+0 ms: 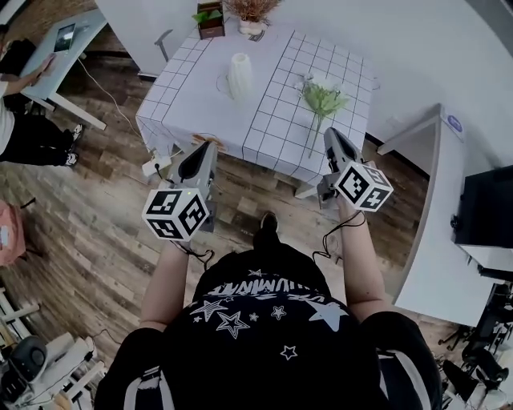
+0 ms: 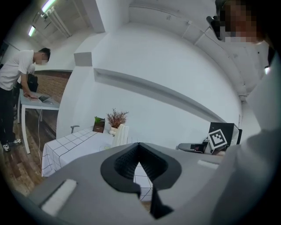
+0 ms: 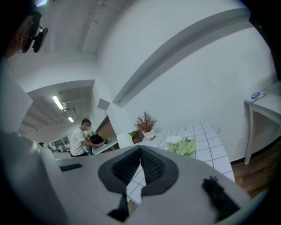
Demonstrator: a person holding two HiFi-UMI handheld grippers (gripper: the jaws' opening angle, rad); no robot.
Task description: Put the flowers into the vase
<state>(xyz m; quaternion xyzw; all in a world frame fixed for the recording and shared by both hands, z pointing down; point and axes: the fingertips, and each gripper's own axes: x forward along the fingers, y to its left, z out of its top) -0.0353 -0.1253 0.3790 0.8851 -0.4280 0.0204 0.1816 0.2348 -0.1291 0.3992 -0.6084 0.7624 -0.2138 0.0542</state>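
Plainly nothing is done yet: the flowers are seen lying by the surface's right edge, apart from the vase, and the left claw and right claw are pressed together, empty.

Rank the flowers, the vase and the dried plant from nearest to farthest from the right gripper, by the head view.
From the right gripper:
1. Flowers, lying on the table just ahead of it.
2. Vase, upright mid-table, further left.
3. Dried plant, at the far edge.
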